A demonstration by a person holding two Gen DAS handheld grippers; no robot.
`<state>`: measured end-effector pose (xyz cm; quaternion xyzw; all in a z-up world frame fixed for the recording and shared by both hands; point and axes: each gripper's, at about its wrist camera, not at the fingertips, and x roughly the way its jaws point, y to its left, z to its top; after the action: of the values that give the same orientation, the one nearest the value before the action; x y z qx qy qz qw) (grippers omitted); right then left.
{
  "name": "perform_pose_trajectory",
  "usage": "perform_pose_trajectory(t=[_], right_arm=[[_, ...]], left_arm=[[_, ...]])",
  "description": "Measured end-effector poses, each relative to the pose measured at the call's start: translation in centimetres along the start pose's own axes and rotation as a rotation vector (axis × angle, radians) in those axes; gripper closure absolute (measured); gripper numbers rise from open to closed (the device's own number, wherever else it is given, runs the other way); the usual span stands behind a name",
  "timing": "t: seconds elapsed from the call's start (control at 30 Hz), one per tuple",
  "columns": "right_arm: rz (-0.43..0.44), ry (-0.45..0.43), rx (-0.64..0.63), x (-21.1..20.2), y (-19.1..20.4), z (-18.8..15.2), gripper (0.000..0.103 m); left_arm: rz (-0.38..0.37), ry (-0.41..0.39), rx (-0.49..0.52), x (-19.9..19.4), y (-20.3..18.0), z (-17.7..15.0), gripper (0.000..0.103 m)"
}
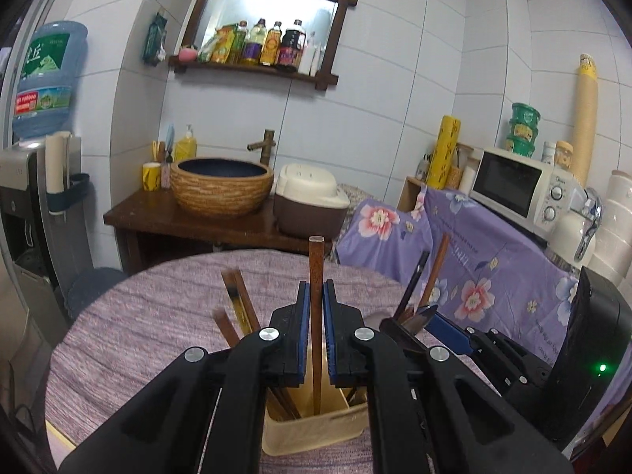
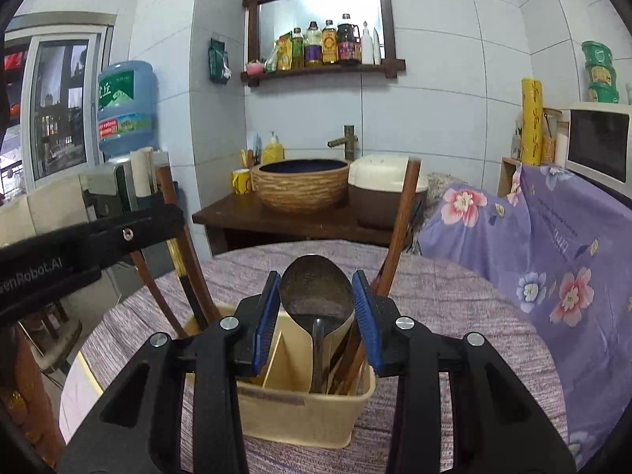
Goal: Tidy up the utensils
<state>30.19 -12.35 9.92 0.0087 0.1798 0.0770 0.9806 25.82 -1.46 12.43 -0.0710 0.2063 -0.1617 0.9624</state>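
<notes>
A cream divided utensil holder (image 1: 312, 426) stands on the round table (image 1: 158, 316); it also shows in the right wrist view (image 2: 300, 407). My left gripper (image 1: 316, 288) is shut on a brown wooden chopstick (image 1: 316, 316) that stands upright with its lower end inside the holder. More chopsticks (image 1: 237, 304) lean in the holder's left part. My right gripper (image 2: 316, 282) is shut on the bowl of a dark metal spoon (image 2: 316, 292), whose handle stands in the holder's right compartment beside other wooden utensils (image 2: 399, 229). The left gripper's arm (image 2: 79, 237) shows at left in the right wrist view.
The table has a purple-grey woven cloth (image 2: 454, 316). Behind it a dark wooden counter (image 1: 158, 213) carries a woven-look basin (image 1: 223, 185) and a rice cooker (image 1: 308, 201). A floral purple cloth (image 1: 493, 260) covers furniture at right, under a microwave (image 1: 521, 189). A water dispenser (image 1: 39, 158) stands left.
</notes>
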Motion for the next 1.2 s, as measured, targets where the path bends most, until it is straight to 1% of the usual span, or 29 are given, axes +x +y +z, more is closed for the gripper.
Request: perform_pose_trajectory(t=[0.07, 0.17, 0.23, 0.4, 0.47, 0.5, 0.53, 0.57, 0.6, 0.63, 0.67, 0.7, 0.77, 0.8, 0.83, 0.87, 0.93, 0.97, 1.0, 1.03, 1.1, 1.2], right_arm=[[-0.001, 0.017, 0.002, 0.4, 0.0, -0.9, 0.065], [-0.002, 0.04, 0.01, 1.0, -0.1, -1.8, 0.065], [-0.008, 0.045, 0.011, 1.2, -0.1, -2.3, 0.065], [-0.004, 0.041, 0.028, 1.0, -0.3, -2.9, 0.065], [-0.004, 0.03, 0.034, 0.6, -0.5, -2.9, 0.06], [-0.006, 0.022, 0.039, 0.3, -0.5, -3.0, 0.053], [-0.009, 0.01, 0.047, -0.1, -0.7, -3.0, 0.047], [-0.01, 0.004, 0.052, -0.4, -0.8, -2.9, 0.045], [-0.01, -0.004, 0.059, -0.9, -0.9, -3.0, 0.044], [-0.01, -0.009, 0.062, -1.5, -1.0, -3.1, 0.043], [-0.011, -0.012, 0.063, -2.0, -1.1, -3.1, 0.043], [-0.017, -0.019, 0.061, -2.7, -1.3, -3.4, 0.041], [-0.028, -0.027, 0.058, -4.3, -1.6, -4.1, 0.039], [-0.031, -0.025, 0.059, -5.0, -1.9, -4.4, 0.036], [-0.033, -0.02, 0.061, -5.8, -2.2, -5.0, 0.031], [-0.034, -0.018, 0.065, -6.4, -2.4, -5.4, 0.028], [-0.045, -0.018, 0.072, -8.3, -3.1, -6.6, 0.025], [-0.058, -0.019, 0.067, -9.4, -3.3, -7.4, 0.023], [-0.074, -0.02, 0.066, -10.3, -3.4, -8.0, 0.016], [-0.085, -0.023, 0.069, -11.1, -3.5, -8.8, 0.012], [-0.082, -0.022, 0.07, -12.8, -3.3, -10.7, 0.011], [-0.074, 0.001, 0.06, -15.1, -2.5, -13.6, 0.01]], left_arm=[[0.002, 0.014, 0.003, 0.4, 0.0, -0.8, 0.095], [0.018, 0.006, 0.004, 0.5, 0.0, -1.4, 0.095], [0.027, 0.003, 0.013, 0.6, -0.2, -1.3, 0.095], [0.019, -0.002, 0.012, 0.4, -0.1, -1.1, 0.095], [0.012, -0.016, 0.013, -0.1, -0.2, -1.1, 0.095], [0.011, -0.022, 0.014, -0.3, -0.2, -1.1, 0.094], [0.012, -0.028, 0.017, -0.7, -0.3, -1.1, 0.091], [0.014, -0.038, 0.02, -1.1, -0.3, -1.2, 0.089], [0.017, -0.05, 0.022, -1.5, -0.3, -1.3, 0.078], [0.024, -0.071, 0.024, -2.2, -0.3, -1.5, 0.065], [0.033, -0.089, 0.026, -2.7, -0.3, -1.7, 0.058], [0.047, -0.109, 0.035, -3.5, -0.3, -2.1, 0.049], [0.07, -0.143, 0.067, -5.1, -0.5, -3.1, 0.044], [0.083, -0.155, 0.087, -5.8, -0.5, -3.6, 0.038], [0.092, -0.164, 0.103, -6.5, -0.5, -4.1, 0.03], [0.103, -0.174, 0.118, -7.2, -0.5, -4.8, 0.025], [0.116, -0.194, 0.124, -8.6, -0.3, -6.3, 0.01], [0.116, -0.206, 0.127, -9.3, -0.2, -7.4, 0.007], [0.122, -0.21, 0.134, -9.8, -0.1, -8.2, 0.005], [0.138, -0.204, 0.141, -10.2, 0.0, -9.4, 0.005], [0.156, -0.169, 0.13, -10.7, 0.1, -11.2, 0.005], [0.141, -0.089, 0.072, -11.6, 0.3, -14.0, 0.005]])
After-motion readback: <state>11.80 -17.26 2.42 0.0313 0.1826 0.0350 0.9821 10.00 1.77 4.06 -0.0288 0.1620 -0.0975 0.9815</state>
